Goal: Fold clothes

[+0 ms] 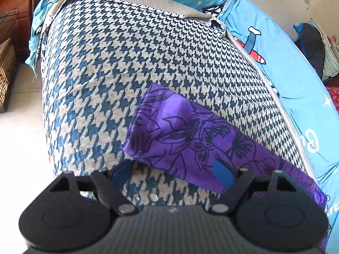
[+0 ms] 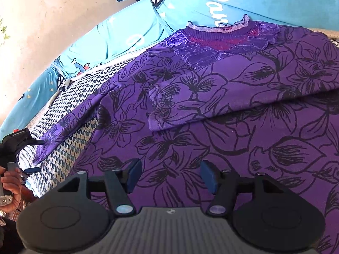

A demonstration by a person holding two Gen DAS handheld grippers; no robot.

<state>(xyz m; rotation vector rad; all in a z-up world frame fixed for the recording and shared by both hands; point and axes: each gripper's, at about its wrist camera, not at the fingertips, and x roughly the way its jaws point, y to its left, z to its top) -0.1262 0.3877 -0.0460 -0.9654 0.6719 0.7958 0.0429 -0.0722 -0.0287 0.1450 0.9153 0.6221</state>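
Purple top [image 2: 222, 110] with black flower outlines lies flat on the houndstooth cover [image 1: 131, 67], frilled collar at twelve o'clock, one sleeve folded across the chest, the other sleeve [image 1: 190, 139] stretched toward nine o'clock. Left gripper [image 1: 171, 172]: jaws apart, straddling the cuff, not pinching. Right gripper [image 2: 170, 175]: jaws apart over the hem, holding nothing.

Purple top [image 2: 243, 127] cut off at right/bottom edges; far sleeve's cuff end [image 1: 300, 175] behind left tool [image 1: 172, 172].
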